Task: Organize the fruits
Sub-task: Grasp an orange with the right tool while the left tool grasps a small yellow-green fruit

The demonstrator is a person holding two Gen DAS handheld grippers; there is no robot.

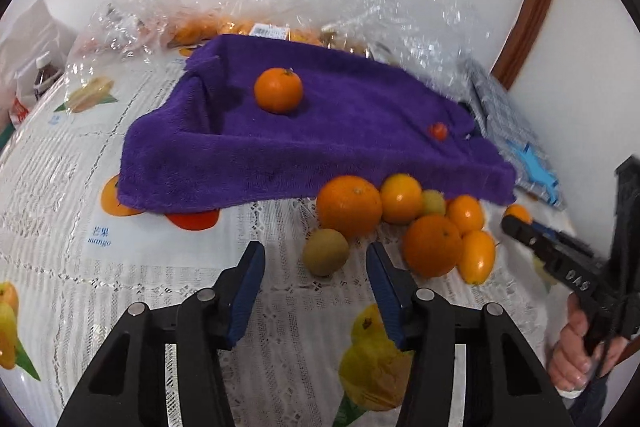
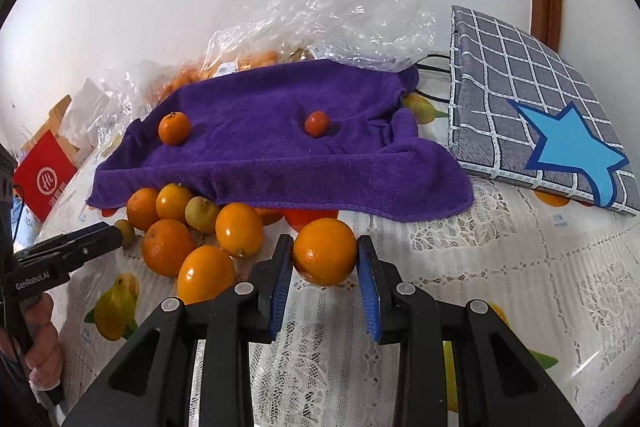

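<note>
Here the right hand-held gripper (image 2: 325, 263) clasps an orange (image 2: 325, 251); the left hand-held gripper (image 1: 316, 259) gapes wide, holding nothing.

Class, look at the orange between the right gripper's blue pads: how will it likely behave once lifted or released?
The orange looks round and glossy, so it may slip between the pads and would probably roll if released. The right gripper flanks its widest part, which should help.
</note>
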